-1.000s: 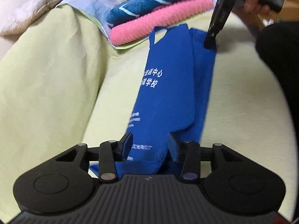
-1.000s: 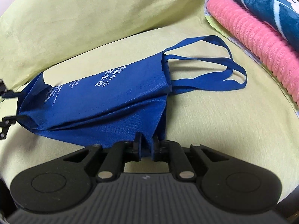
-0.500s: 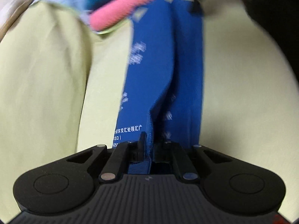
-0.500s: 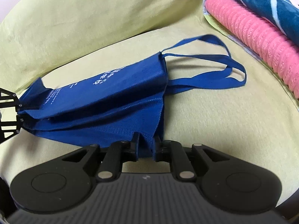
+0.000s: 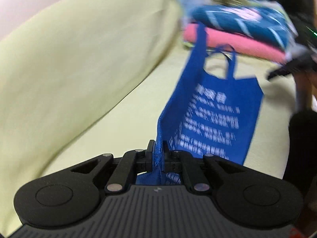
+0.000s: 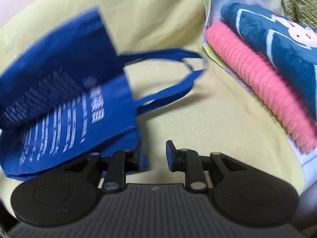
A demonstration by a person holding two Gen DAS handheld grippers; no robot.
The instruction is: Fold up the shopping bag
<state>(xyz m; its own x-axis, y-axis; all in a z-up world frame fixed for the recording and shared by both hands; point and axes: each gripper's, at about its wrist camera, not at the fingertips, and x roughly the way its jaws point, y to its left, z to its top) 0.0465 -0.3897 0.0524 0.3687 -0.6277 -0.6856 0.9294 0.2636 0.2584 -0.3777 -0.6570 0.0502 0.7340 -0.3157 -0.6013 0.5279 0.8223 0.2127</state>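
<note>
Left tool (image 5: 157, 154) clamping shopping bag (image 5: 216, 115) edge, I'm lifting it to fold | right tool (image 6: 155, 154) opening, nothing between pads, letting go

The left gripper (image 5: 157, 151), open around the bag's bottom edge a second ago, has clamped onto it and lifted. The blue bag (image 5: 214, 117) is off the yellow-green cushion (image 5: 122, 123) now, hanging tilted with its white lettering facing out, no longer lying flat in a narrow strip. Its handles (image 6: 178, 73) have come up off the cushion too. Over on the other side, the right gripper (image 6: 155, 154) has let go: its jaws are opening, nothing between them, and the bag's corner sits just left of the left pad.
</note>
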